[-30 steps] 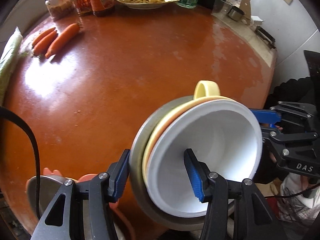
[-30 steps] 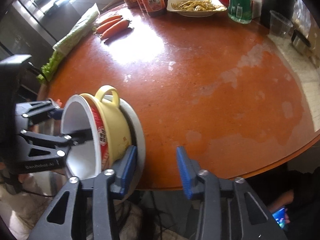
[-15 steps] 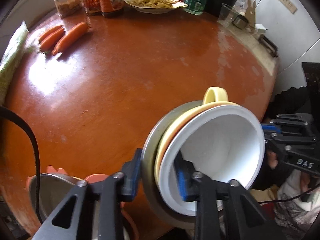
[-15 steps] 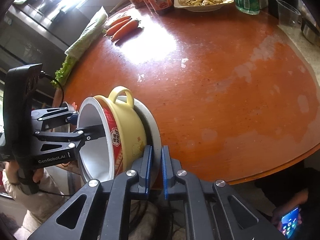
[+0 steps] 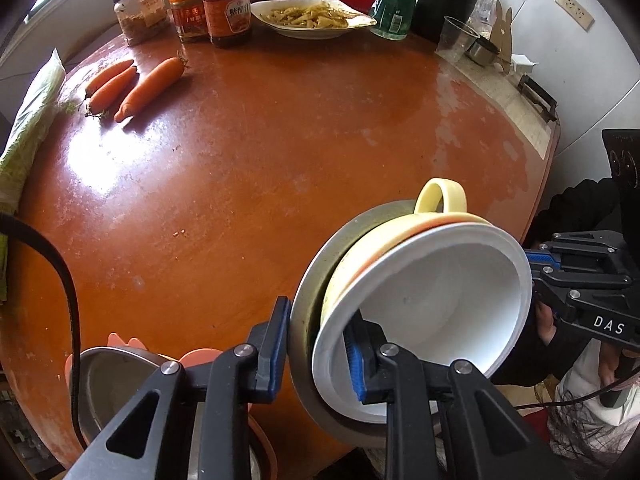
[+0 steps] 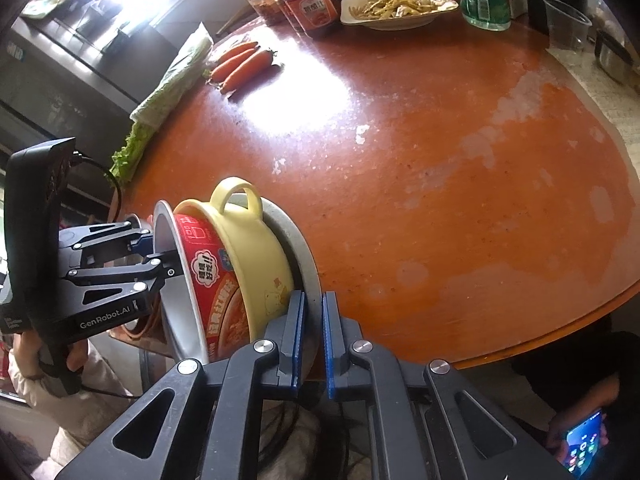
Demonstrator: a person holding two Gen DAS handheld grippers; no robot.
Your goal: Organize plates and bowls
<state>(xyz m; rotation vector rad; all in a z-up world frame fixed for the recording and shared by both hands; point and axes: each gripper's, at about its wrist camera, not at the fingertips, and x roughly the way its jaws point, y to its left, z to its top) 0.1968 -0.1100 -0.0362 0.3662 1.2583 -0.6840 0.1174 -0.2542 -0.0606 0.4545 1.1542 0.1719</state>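
Left wrist: both grippers angled down, jaws clamping tilted bowl stack (image 5: 420,280).

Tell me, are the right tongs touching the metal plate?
Touching. In the right wrist view the right tongs pinch the metal plate by its rim, a blue pad pressed on each side.

Table (image 5: 280,160) middle open; jars (image 5: 192,16), carrots (image 5: 152,88) crowd its far edge.
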